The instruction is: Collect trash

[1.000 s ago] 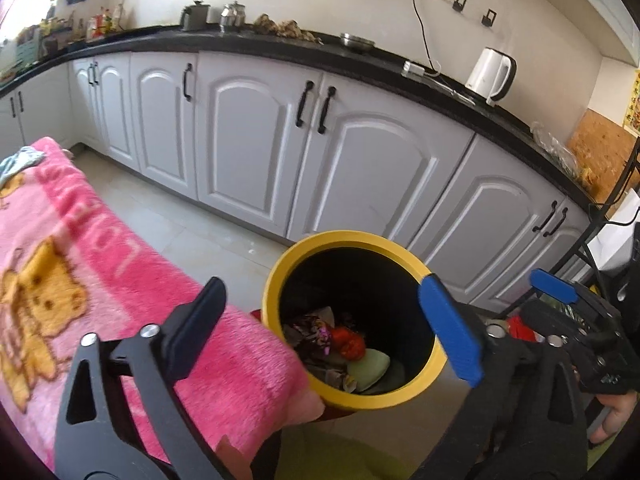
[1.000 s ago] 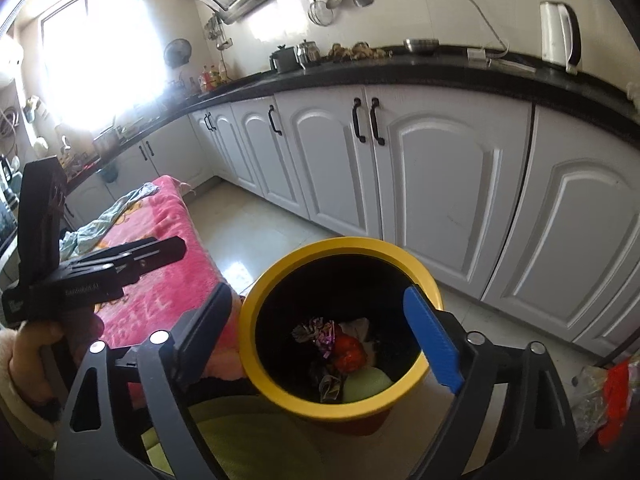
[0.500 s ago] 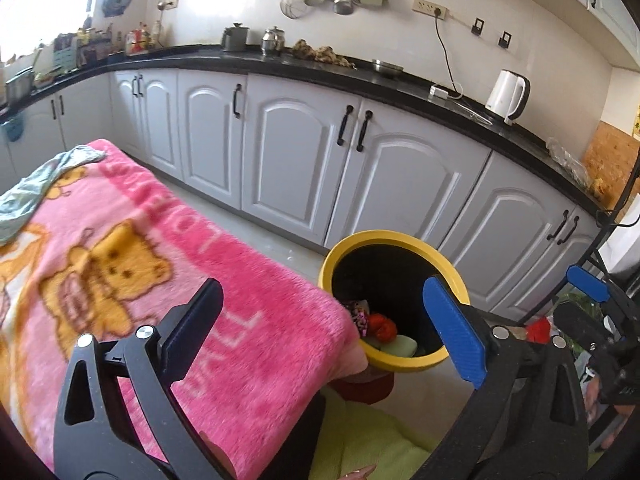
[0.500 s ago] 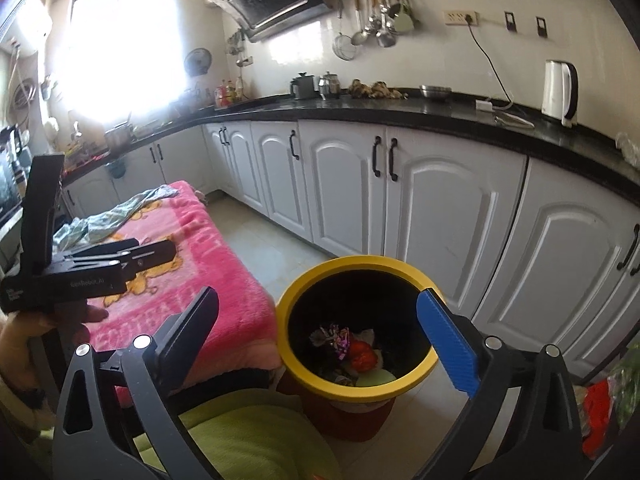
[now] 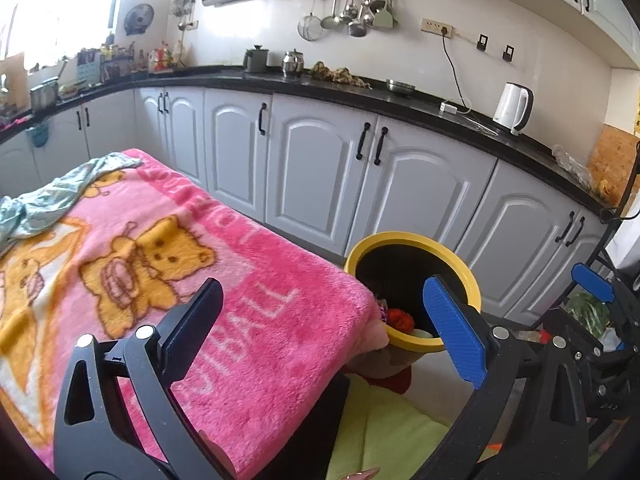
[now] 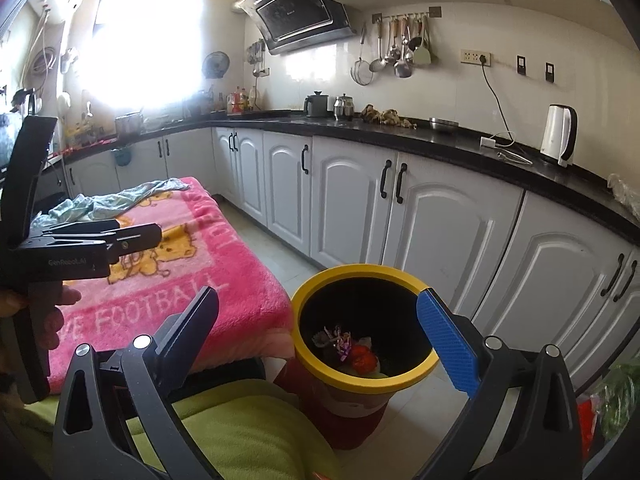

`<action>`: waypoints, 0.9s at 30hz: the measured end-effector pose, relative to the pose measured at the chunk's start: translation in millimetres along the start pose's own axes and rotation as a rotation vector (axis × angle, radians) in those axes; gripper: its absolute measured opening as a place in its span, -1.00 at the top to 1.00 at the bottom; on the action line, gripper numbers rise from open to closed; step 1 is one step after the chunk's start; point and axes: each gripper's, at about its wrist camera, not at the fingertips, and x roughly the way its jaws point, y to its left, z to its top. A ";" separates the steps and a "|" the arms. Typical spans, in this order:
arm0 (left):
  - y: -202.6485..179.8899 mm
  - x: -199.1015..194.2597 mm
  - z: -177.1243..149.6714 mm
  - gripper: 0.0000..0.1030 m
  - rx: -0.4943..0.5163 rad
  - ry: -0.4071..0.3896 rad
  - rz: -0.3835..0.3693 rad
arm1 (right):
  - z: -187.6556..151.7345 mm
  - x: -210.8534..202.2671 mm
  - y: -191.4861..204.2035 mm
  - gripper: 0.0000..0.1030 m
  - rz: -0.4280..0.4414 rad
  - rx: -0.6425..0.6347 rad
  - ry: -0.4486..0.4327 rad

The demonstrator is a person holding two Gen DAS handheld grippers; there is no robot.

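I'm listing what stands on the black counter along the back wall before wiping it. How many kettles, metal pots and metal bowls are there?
White electric kettle: 1
Dark kettle: 1
Small metal pot: 1
Metal bowl: 1
Total: 4

**Sunlit kitchen with an L-shaped counter**

A black countertop (image 6: pixel 400 132) tops white cabinets (image 6: pixel 440 232) along two walls. Above it hang a range hood (image 6: pixel 300 16) and utensils (image 6: pixel 396 52); a white kettle (image 6: pixel 560 134) stands at its right. A bright window (image 6: pixel 148 36) glares left of the hood. Pale floor tiles (image 6: pixel 280 264) lie below.
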 end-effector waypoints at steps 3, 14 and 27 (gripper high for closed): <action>0.6 -7.9 -8.9 -0.79 -0.004 -0.024 0.007 | -4.2 -4.4 3.6 -0.88 -0.027 0.010 -0.024; -15.9 -36.3 -23.0 -0.79 0.072 -0.194 0.011 | -10.1 -40.6 5.5 -0.88 -0.144 0.046 -0.250; -20.6 -54.4 -24.7 -0.79 0.082 -0.298 -0.014 | -16.8 -39.5 9.0 -0.88 -0.154 0.062 -0.266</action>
